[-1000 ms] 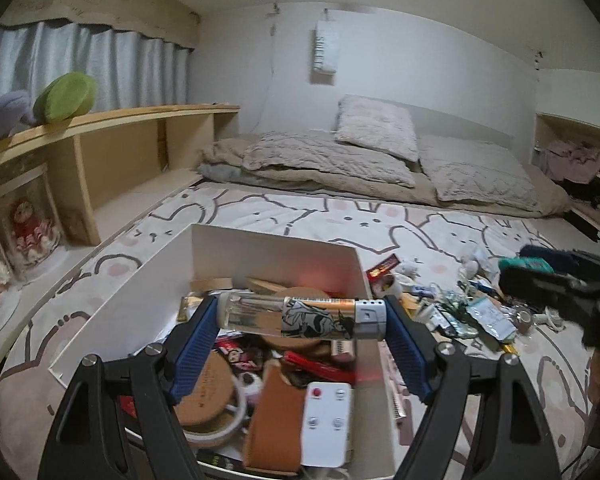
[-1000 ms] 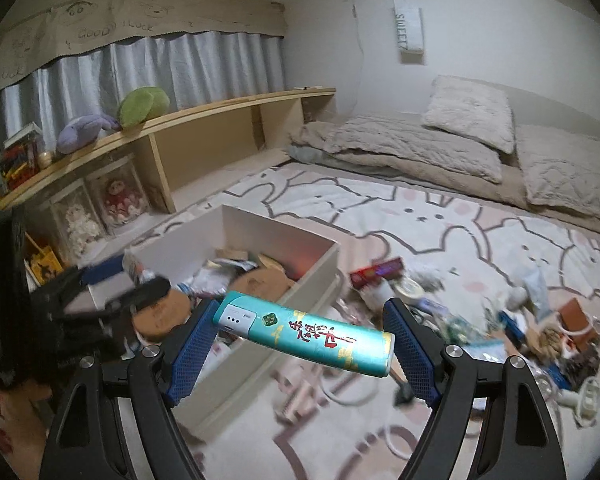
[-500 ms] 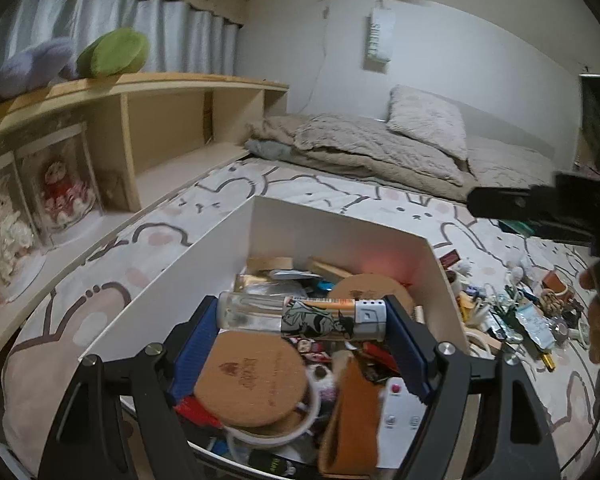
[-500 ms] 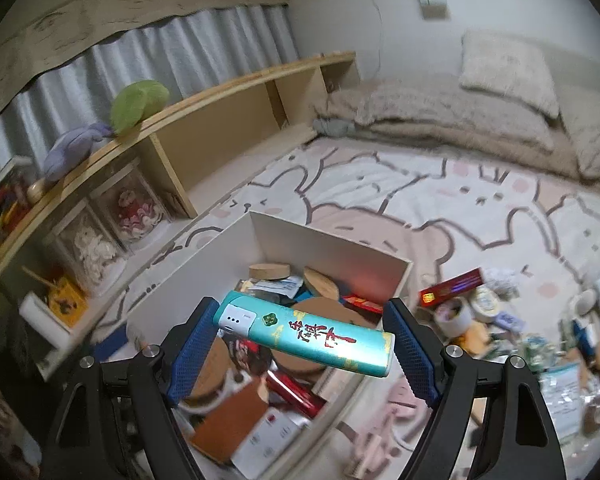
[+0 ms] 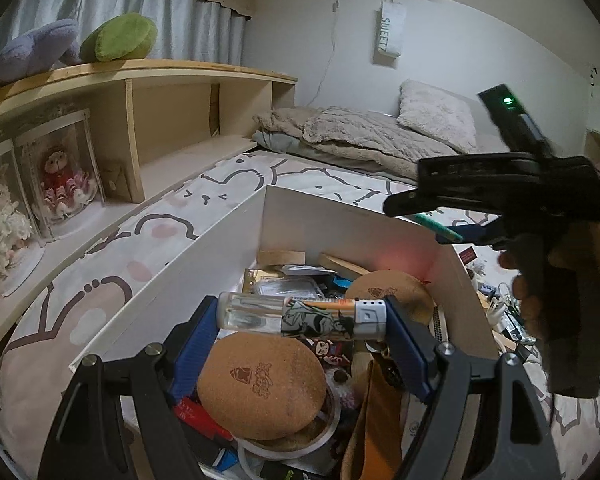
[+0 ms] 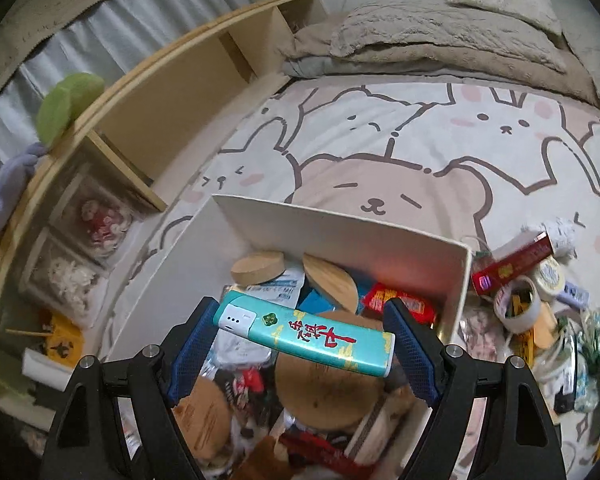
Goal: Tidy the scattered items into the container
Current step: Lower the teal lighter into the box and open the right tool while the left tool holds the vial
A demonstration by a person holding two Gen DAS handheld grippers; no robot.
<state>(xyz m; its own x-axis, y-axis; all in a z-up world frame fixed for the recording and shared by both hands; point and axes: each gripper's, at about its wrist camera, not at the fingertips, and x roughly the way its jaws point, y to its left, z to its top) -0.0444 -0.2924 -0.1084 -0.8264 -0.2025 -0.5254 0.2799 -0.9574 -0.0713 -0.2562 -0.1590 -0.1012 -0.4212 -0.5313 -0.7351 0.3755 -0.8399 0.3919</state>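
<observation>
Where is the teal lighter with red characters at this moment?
In the right wrist view, the teal lighter is clamped crosswise in the right claw, above the white box full of items, over a round cork coaster.

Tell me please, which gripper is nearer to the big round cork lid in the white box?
Left. The left gripper, holding a clear lighter, hangs just above the cork lid. The right gripper, with a teal lighter, is over the box's far right side.
</observation>
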